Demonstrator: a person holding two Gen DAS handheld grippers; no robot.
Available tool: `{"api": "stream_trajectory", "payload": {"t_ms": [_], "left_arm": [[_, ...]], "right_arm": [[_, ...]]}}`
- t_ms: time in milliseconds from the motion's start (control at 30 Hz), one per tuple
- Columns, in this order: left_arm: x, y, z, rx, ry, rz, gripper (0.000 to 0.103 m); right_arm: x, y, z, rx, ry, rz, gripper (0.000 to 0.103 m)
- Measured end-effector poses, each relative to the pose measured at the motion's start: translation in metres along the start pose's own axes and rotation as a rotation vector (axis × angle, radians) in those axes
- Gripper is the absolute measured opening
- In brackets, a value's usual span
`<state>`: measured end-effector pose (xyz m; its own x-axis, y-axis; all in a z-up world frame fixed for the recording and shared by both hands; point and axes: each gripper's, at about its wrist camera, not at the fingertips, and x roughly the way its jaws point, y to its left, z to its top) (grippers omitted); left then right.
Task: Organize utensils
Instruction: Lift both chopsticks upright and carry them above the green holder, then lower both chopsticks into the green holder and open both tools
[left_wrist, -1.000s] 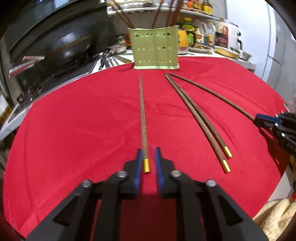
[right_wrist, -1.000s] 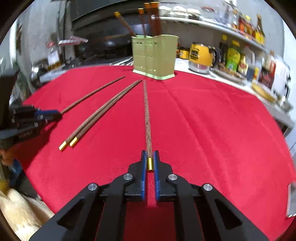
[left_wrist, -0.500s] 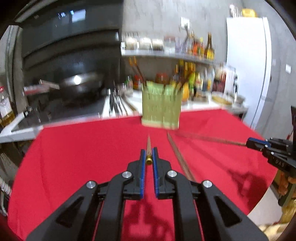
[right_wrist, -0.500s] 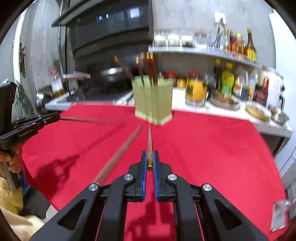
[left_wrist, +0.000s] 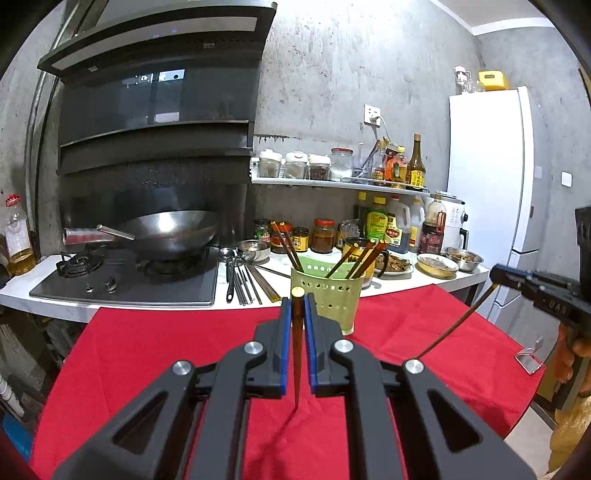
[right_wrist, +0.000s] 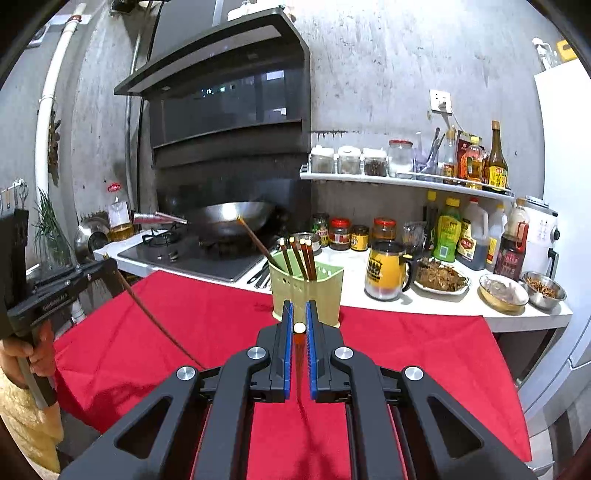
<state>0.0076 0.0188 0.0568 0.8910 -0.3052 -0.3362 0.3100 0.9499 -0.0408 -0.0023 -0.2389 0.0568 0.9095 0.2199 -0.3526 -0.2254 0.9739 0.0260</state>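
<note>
Left hand-held gripper (left_wrist: 295, 325): clenched on a dark brown wooden chopstick with a gold cap (left_wrist: 296, 339); the gold end sticks up between the blue pads, and the thin tip hangs down toward the red cloth.
Right hand-held gripper (right_wrist: 298, 332): clenched on a second brown wooden chopstick with a pale gold cap (right_wrist: 299, 334); the cap sits between the blue pads, and the shaft drops away below them and out of sight.
Left hand-held gripper seen from the right one: far to the left, black, held by a hand (right_wrist: 35, 350); its chopstick slants down and toward the centre over the cloth.
Right hand-held gripper seen from the left one: far to the right, black with a blue tip (left_wrist: 517, 282); its chopstick slants down and inward.
Pale green perforated plastic utensil holder (left_wrist: 327, 291): straight ahead of both hand-held grippers, upright at the far edge of the red cloth, just beyond the fingertips.
Holder contents: several brown chopsticks (right_wrist: 301, 258) stand in it, gold ends up, leaning apart.
Red tablecloth on the table (left_wrist: 155, 354): spread below both hand-held grippers; each held chopstick throws a thin shadow on it.
Steel wok on the black gas hob (left_wrist: 171, 232): ahead and to the left.
Jars and sauce bottles (right_wrist: 458, 236): ahead and to the right, on the white table behind the holder.
</note>
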Motion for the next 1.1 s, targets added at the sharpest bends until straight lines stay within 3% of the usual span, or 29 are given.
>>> {"api": "stream_trajectory", "payload": {"t_ms": [400, 633, 933, 1100], "left_arm": [[0.011, 0.0, 0.006, 0.011, 0.034, -0.02, 0.007], [0.026, -0.005, 0.007, 0.048, 0.045, 0.025, 0.007], [0.072, -0.007, -0.025, 0.044, 0.236, 0.014, 0.007], [0.092, -0.005, -0.045, 0.033, 0.321, 0.01, 0.007]], "right_arm": [[0.016, -0.008, 0.017, 0.006, 0.006, -0.027, 0.007], [0.04, -0.016, 0.011, 0.024, 0.042, -0.032, 0.008], [0.083, -0.013, -0.035, 0.045, 0.219, -0.002, 0.007], [0.091, -0.012, -0.049, 0.046, 0.259, 0.001, 0.007]]}}
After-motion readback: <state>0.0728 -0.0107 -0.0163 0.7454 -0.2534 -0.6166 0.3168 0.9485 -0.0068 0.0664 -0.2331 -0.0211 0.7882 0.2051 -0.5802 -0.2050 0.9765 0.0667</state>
